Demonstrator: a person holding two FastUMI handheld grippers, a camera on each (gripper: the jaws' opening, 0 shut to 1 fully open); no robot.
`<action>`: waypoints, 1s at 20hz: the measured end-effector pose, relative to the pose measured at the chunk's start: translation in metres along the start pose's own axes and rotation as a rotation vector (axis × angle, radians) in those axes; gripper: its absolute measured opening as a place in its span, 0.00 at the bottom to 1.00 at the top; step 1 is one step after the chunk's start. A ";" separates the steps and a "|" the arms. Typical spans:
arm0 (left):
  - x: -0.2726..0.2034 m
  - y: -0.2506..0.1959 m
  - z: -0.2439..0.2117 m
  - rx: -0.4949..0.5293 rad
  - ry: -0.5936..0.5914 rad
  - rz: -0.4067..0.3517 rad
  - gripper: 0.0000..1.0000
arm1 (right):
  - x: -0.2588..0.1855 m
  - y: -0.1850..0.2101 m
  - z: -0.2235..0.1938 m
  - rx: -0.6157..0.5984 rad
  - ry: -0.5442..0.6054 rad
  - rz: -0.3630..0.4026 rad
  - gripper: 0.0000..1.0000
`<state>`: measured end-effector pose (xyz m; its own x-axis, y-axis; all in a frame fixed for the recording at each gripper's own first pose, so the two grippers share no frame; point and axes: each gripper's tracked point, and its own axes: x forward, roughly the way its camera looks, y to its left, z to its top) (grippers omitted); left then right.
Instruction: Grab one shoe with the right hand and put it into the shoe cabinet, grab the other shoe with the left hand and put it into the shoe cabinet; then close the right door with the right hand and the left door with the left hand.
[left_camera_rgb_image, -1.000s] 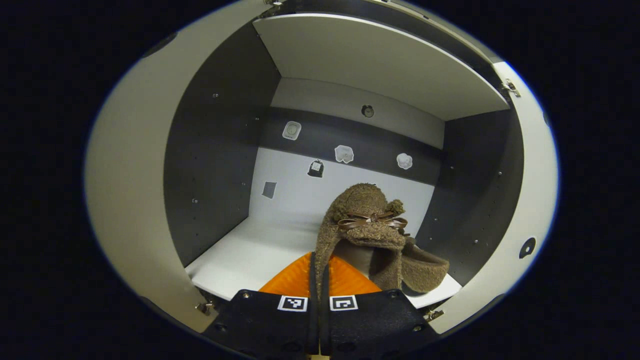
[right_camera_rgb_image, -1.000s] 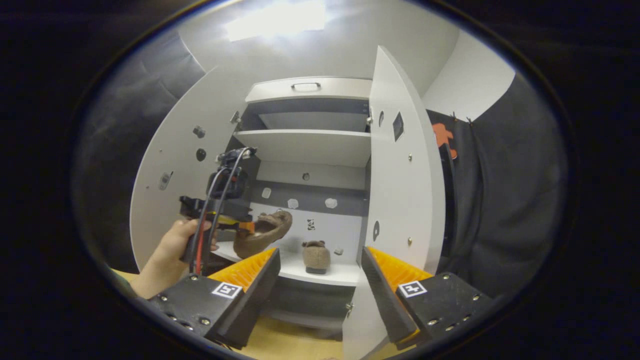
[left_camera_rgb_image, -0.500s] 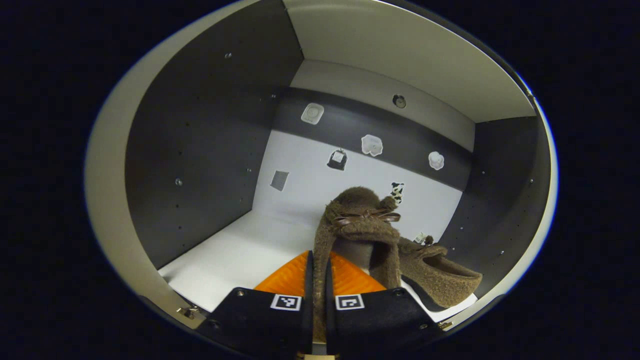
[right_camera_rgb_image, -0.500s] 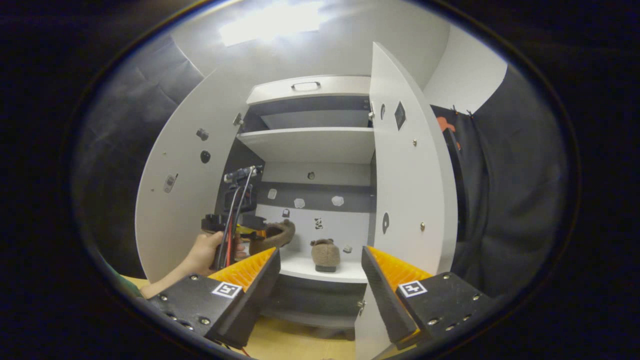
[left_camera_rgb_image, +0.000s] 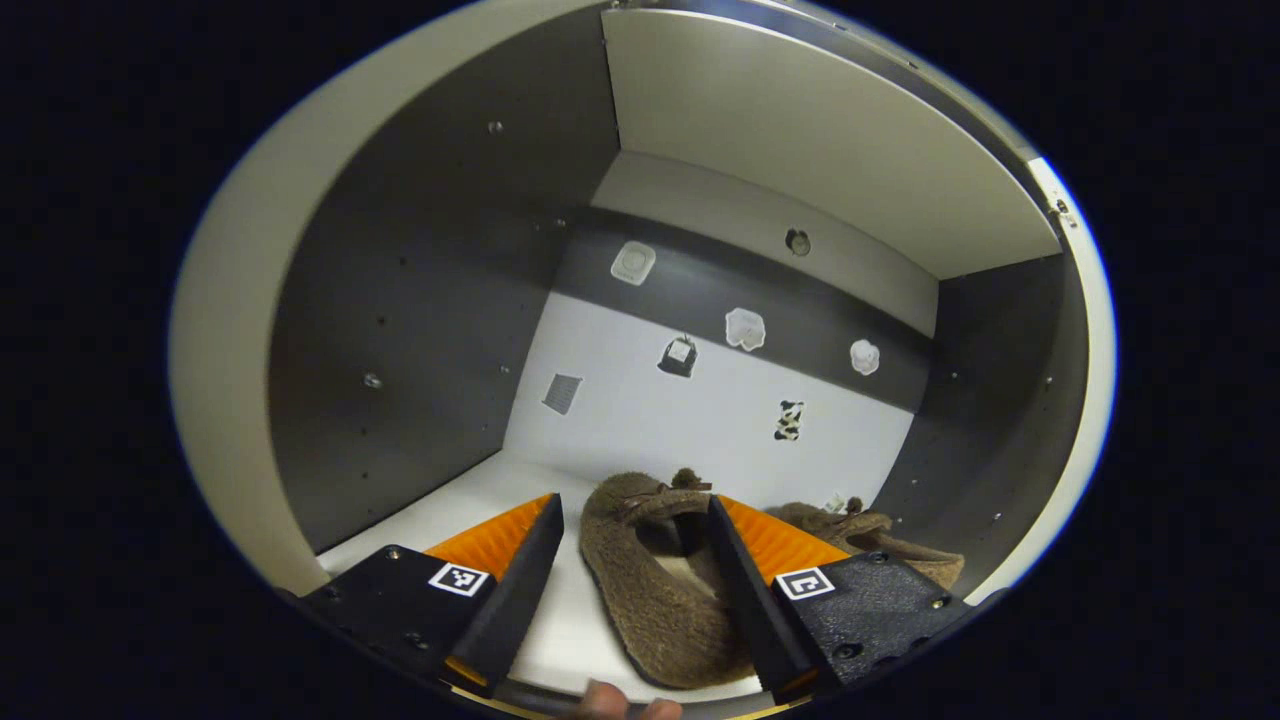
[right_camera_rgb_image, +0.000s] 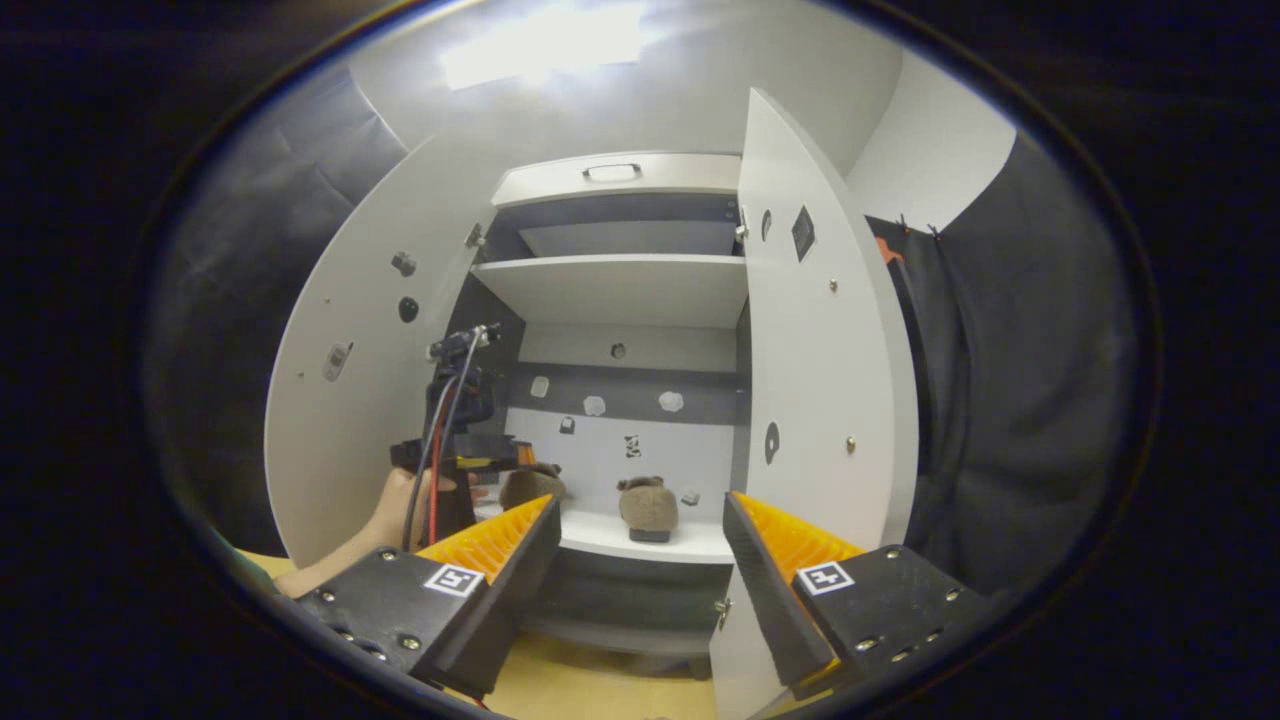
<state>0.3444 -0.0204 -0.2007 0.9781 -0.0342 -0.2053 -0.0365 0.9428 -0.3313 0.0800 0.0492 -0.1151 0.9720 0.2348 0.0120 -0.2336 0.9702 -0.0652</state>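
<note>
On the white shelf (left_camera_rgb_image: 470, 505) of the shoe cabinet (right_camera_rgb_image: 620, 180) both brown shoes lie side by side. Around the left shoe (left_camera_rgb_image: 650, 590) the left gripper (left_camera_rgb_image: 632, 570) has its fingers spread wide, one on each side, not pressing it. Just right of it lies the other shoe (left_camera_rgb_image: 880, 545). Far outside the cabinet, the right gripper (right_camera_rgb_image: 640, 570) is wide open and holds nothing. Both doors, left door (right_camera_rgb_image: 350, 400) and right door (right_camera_rgb_image: 810, 380), stand open.

left gripper (left_camera_rgb_image: 632, 560) jaws spread wide, brown fuzzy shoe (left_camera_rgb_image: 650, 590) lying between them on white shelf (left_camera_rgb_image: 480, 500), second shoe (left_camera_rgb_image: 870, 535) beyond the right jaw
</note>
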 end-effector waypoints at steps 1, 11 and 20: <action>-0.011 -0.004 0.005 -0.001 -0.005 -0.010 0.90 | 0.000 0.002 -0.003 0.002 0.006 -0.001 0.98; -0.140 -0.017 0.006 0.117 -0.046 -0.065 0.96 | -0.033 0.024 -0.017 0.039 0.031 0.048 0.98; -0.264 0.008 -0.023 0.160 -0.029 -0.079 0.93 | -0.107 0.050 -0.012 0.066 0.029 0.076 0.98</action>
<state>0.0809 -0.0118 -0.1705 0.9823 -0.1024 -0.1568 0.0710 0.9784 -0.1943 -0.0350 0.0722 -0.1319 0.9515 0.3071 -0.0198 -0.3072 0.9517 0.0011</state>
